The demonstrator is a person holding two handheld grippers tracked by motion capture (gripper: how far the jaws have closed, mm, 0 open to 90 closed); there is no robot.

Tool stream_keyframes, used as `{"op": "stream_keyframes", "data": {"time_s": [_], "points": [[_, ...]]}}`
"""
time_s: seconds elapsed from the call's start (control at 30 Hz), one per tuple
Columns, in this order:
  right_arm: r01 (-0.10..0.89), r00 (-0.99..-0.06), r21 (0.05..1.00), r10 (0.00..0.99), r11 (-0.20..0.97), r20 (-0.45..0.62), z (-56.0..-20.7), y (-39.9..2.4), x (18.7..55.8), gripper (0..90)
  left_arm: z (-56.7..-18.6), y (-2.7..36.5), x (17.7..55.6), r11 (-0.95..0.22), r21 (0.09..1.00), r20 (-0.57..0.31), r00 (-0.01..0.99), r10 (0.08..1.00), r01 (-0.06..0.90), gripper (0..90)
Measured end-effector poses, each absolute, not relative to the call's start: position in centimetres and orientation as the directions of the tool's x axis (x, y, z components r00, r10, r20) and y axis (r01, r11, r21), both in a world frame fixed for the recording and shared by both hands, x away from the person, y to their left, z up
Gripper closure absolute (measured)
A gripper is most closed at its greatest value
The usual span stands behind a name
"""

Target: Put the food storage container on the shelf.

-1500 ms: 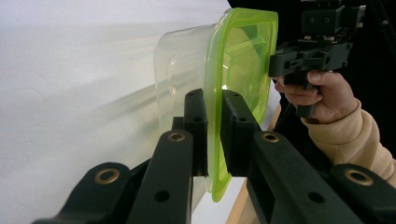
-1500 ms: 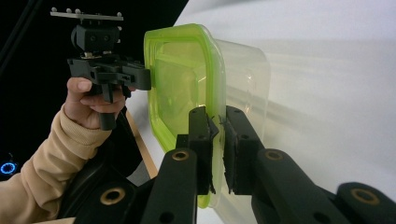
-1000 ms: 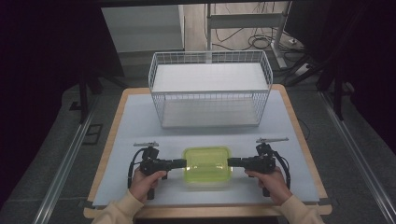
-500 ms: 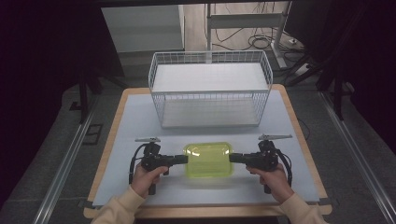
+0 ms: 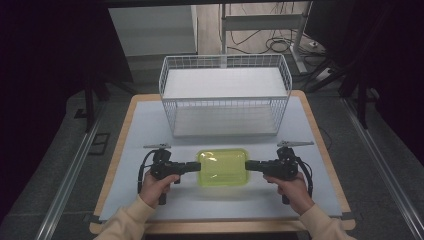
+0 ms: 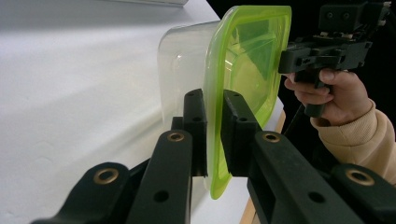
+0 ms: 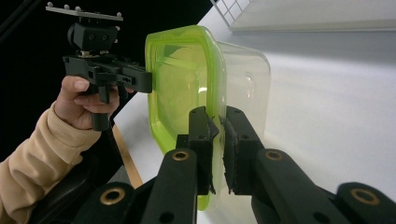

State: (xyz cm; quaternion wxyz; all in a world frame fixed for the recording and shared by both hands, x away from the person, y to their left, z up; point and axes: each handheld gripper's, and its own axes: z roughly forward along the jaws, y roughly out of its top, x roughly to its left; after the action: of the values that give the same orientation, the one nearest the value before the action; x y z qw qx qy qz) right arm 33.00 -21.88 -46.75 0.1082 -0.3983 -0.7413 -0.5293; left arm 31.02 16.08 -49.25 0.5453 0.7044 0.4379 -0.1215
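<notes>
Dark room surrounds a white-topped desk (image 5: pixel 150 125) with a wire basket (image 5: pixel 225 95) at its far side. Near the front edge, the left gripper (image 5: pixel 192 167) and right gripper (image 5: pixel 250 165) point level toward each other, each clamped on the green lid's rim of a clear box (image 5: pixel 222 167) between them.

High view: fixed overhead, facing forward and down across the table (image 5: pixel 150 120). Gripper views: close, looking along each gripper's jaws from opposite sides. Shared: green-lidded container (image 5: pixel 223 167) (image 6: pixel 247 60) (image 7: pixel 182 79).
</notes>
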Motion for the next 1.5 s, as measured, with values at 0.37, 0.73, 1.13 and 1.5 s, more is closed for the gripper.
{"op": "stream_keyframes", "data": {"time_s": [0.37,0.73,1.13,1.5], "points": [[0.686,-0.672,0.72,0.47,0.105,0.572,-45.5,-21.7,33.4,82.2,-47.4,16.3,31.4,-0.027,0.697,-0.611,0.613,0.501,0.716,81.6],[0.662,-0.688,0.743,0.47,0.095,0.553,-44.0,-21.3,33.7,82.2,-45.6,16.6,31.8,-0.027,0.724,-0.583,0.633,0.509,0.689,81.6],[0.662,-0.685,0.746,0.465,0.075,0.561,-42.7,-21.4,34.4,82.2,-44.0,16.5,32.7,-0.033,0.738,-0.57,0.648,0.505,0.674,81.6],[0.666,-0.676,0.743,0.472,0.064,0.565,-42.0,-21.7,35.0,82.2,-43.3,16.2,33.6,-0.039,0.738,-0.568,0.651,0.503,0.673,81.6]]}}
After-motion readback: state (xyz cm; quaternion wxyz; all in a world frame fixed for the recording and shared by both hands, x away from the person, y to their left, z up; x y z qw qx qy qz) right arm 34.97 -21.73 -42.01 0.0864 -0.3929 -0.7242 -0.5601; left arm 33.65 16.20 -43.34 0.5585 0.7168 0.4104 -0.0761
